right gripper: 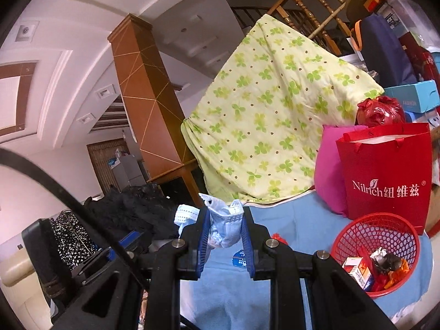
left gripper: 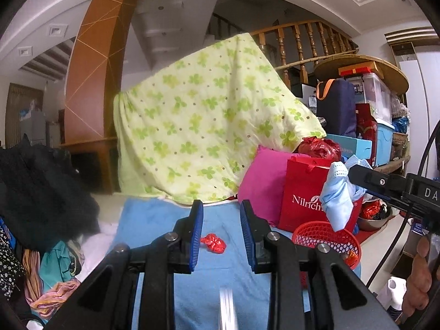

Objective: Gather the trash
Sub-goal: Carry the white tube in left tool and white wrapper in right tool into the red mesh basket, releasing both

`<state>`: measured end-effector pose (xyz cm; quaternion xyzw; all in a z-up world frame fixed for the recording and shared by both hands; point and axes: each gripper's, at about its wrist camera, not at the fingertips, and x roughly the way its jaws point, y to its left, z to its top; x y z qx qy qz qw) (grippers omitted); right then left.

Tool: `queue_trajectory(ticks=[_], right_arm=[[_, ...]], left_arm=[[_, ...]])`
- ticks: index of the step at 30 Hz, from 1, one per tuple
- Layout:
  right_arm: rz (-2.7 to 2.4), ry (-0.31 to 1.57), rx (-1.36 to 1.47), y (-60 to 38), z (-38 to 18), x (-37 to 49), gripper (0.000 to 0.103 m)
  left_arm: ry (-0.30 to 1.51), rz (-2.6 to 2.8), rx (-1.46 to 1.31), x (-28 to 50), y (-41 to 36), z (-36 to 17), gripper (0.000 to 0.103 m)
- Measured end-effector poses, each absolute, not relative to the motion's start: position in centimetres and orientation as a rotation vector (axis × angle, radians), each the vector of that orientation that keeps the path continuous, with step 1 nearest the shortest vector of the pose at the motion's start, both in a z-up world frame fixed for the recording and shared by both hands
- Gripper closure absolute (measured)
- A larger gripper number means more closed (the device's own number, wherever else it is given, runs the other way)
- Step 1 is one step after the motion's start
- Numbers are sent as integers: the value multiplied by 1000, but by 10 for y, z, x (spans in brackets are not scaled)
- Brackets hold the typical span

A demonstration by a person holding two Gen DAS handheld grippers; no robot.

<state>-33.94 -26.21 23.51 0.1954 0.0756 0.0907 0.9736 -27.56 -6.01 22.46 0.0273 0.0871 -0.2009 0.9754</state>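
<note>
My left gripper (left gripper: 221, 214) is open and empty, held above a crumpled red wrapper (left gripper: 213, 242) that lies on the blue cloth (left gripper: 154, 214). My right gripper (right gripper: 224, 221) is shut on a crumpled light-blue face mask (right gripper: 222, 224); in the left wrist view the mask (left gripper: 337, 192) hangs from the right gripper's fingers (left gripper: 365, 176) above the red mesh basket (left gripper: 324, 236). In the right wrist view the basket (right gripper: 376, 231) holds several pieces of trash. A small blue packet (right gripper: 239, 258) and a red scrap (right gripper: 279, 238) lie on the cloth below the right gripper.
A red paper bag (right gripper: 385, 170) and a pink cushion (left gripper: 264, 176) stand behind the basket. A green-patterned quilt (left gripper: 209, 121) drapes at the back. Dark clothes (left gripper: 35, 189) pile at the left. Boxes and bins (left gripper: 376, 115) stack at the right.
</note>
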Motion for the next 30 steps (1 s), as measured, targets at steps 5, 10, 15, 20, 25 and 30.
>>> queue_trajectory(ticks=[5, 10, 15, 20, 25, 30], right_arm=[[184, 170, 401, -266, 225, -332, 79], [161, 207, 411, -278, 206, -324, 79], [98, 210, 415, -297, 190, -319, 79], [-33, 235, 443, -334, 168, -311, 79], [-182, 261, 483, -379, 153, -305, 79], [-312, 319, 472, -411, 134, -287, 76]], left_arm=[[205, -407, 69, -262, -64, 207, 74], [313, -411, 13, -234, -51, 183, 74], [364, -360, 21, -210, -39, 159, 74], [460, -335, 1, -180, -30, 124, 74], [538, -319, -18, -157, -29, 93, 75], [616, -289, -29, -131, -24, 68, 68]])
